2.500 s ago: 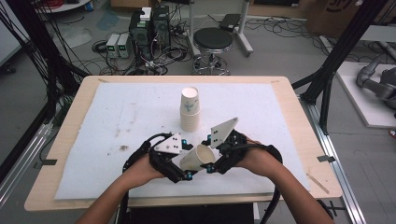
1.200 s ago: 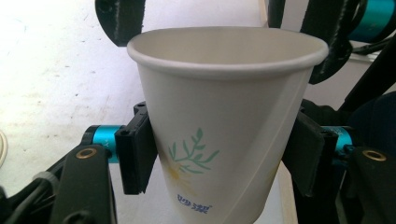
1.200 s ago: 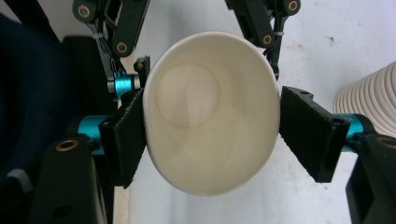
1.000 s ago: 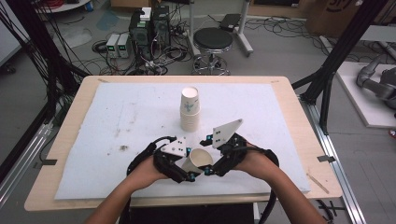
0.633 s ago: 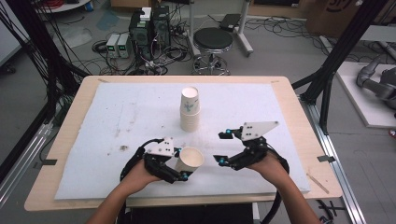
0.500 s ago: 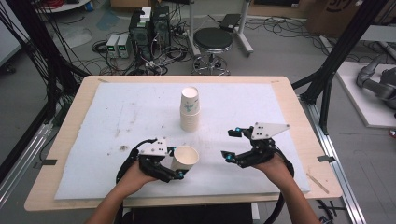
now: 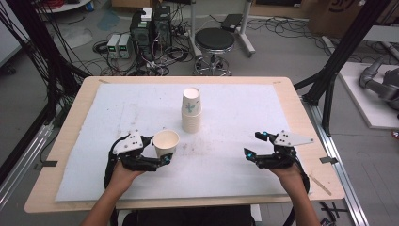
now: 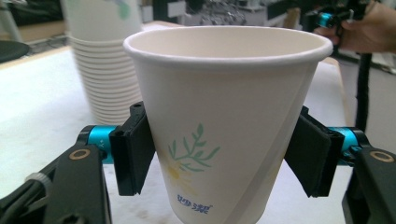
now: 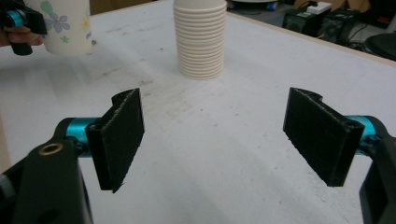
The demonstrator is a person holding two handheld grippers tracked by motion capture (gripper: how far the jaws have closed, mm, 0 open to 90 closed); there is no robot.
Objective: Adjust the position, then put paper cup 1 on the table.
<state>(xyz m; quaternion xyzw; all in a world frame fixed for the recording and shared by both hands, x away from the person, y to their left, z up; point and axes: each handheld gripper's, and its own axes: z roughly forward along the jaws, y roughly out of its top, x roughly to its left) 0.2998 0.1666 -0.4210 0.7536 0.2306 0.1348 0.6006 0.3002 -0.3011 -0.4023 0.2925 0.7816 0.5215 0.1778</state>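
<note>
Paper cup [image 8: 224,121] in left claw [image 8: 224,158] (upright).

A pale wooden counter [image 7: 301,117] fills the middle of the high view, most of its top covered by a white mat [image 7: 235,117] that carries faint grey smudges. Beyond its far edge a round black stool [image 7: 214,40] stands on a chrome base on the grey floor [image 7: 282,52]. Left of the stool sit dark equipment boxes [image 7: 150,26] amid a tangle of black cables [image 7: 174,52]. Black metal frame struts [image 7: 343,52] rise at both sides of the counter. A cardboard box [image 7: 336,14] lies at the far right, with what may be a grey machine part [image 7: 376,84] on a white board. The light is even and soft.
</note>
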